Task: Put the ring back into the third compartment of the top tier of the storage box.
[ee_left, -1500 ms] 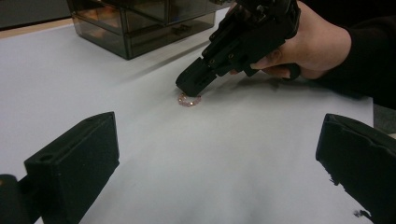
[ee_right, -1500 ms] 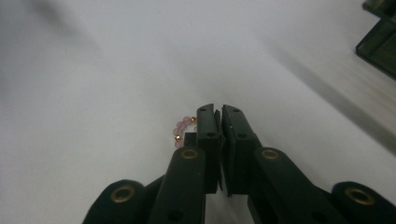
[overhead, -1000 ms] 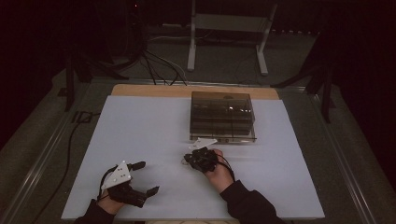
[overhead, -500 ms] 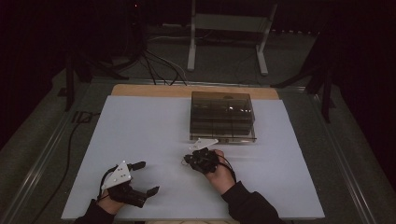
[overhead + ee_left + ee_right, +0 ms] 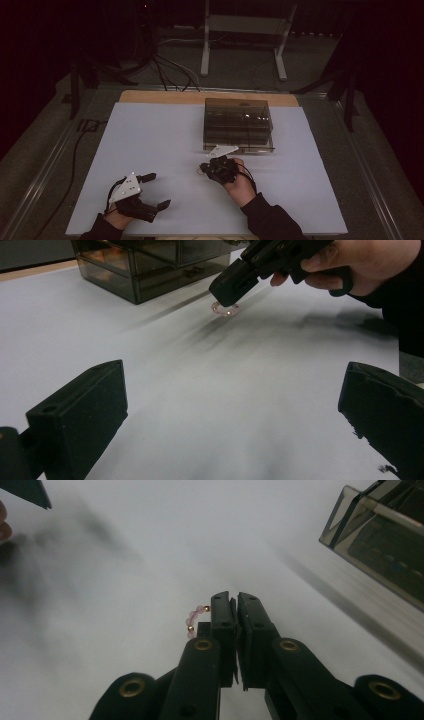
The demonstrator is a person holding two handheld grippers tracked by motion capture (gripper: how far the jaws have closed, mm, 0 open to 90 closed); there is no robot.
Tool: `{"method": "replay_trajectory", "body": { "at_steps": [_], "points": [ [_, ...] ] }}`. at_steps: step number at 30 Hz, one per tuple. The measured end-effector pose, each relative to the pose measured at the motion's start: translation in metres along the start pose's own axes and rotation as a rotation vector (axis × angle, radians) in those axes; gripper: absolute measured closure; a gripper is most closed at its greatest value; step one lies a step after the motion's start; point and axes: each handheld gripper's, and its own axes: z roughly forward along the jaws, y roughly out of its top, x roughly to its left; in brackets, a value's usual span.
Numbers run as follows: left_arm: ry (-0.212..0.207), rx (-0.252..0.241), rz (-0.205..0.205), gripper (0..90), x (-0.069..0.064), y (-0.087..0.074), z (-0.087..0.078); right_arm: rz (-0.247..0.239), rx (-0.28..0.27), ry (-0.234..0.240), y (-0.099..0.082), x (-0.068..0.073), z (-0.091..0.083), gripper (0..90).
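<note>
A small bracelet of pink and gold beads (image 5: 192, 620) lies on the white table sheet (image 5: 150, 140). My right gripper (image 5: 235, 600) is shut, its tips down at the sheet, and the beads curve out beside its left jaw. Whether a bead is pinched I cannot tell. From the left gripper view, the bracelet (image 5: 225, 309) sits right under the right gripper's (image 5: 225, 292) tip. In the high view the right gripper (image 5: 207, 167) is just in front of the smoky clear drawer box (image 5: 237, 125). My left gripper (image 5: 157, 190) rests open near the front left, nothing between its jaws (image 5: 235, 405).
The drawer box (image 5: 150, 265) stands at the back middle of the sheet, a hand's width beyond the right gripper. A wooden strip (image 5: 150, 96) edges the table's far side. Cables (image 5: 75, 150) run along the floor at the left.
</note>
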Motion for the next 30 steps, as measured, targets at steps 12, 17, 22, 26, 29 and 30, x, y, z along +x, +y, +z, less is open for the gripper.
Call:
{"method": "replay_trajectory", "body": {
  "at_steps": [12, 17, 22, 26, 29, 30],
  "points": [
    [0.000, 0.000, 0.003, 0.6, -0.001, 0.000, 0.000, 0.005, -0.005, -0.006, 0.004, -0.001, -0.008, 87.1],
    [0.002, 0.001, 0.002, 0.6, 0.000, 0.000, 0.000, 0.010, -0.012, -0.006, 0.006, -0.003, -0.012, 87.1],
    [0.001, 0.001, 0.004, 0.6, -0.001, 0.000, 0.000, 0.009, -0.015, -0.009, 0.007, -0.004, -0.016, 87.1],
    [0.001, 0.003, 0.006, 0.6, -0.001, 0.000, 0.000, 0.017, -0.016, -0.017, 0.008, -0.007, -0.019, 87.1],
    [0.001, 0.002, 0.004, 0.6, -0.001, 0.000, 0.000, 0.021, -0.020, -0.023, 0.009, -0.009, -0.022, 87.0],
    [0.002, 0.002, 0.004, 0.6, -0.001, 0.000, 0.000, 0.021, -0.020, -0.026, 0.010, -0.010, -0.023, 87.1]
  ]
}}
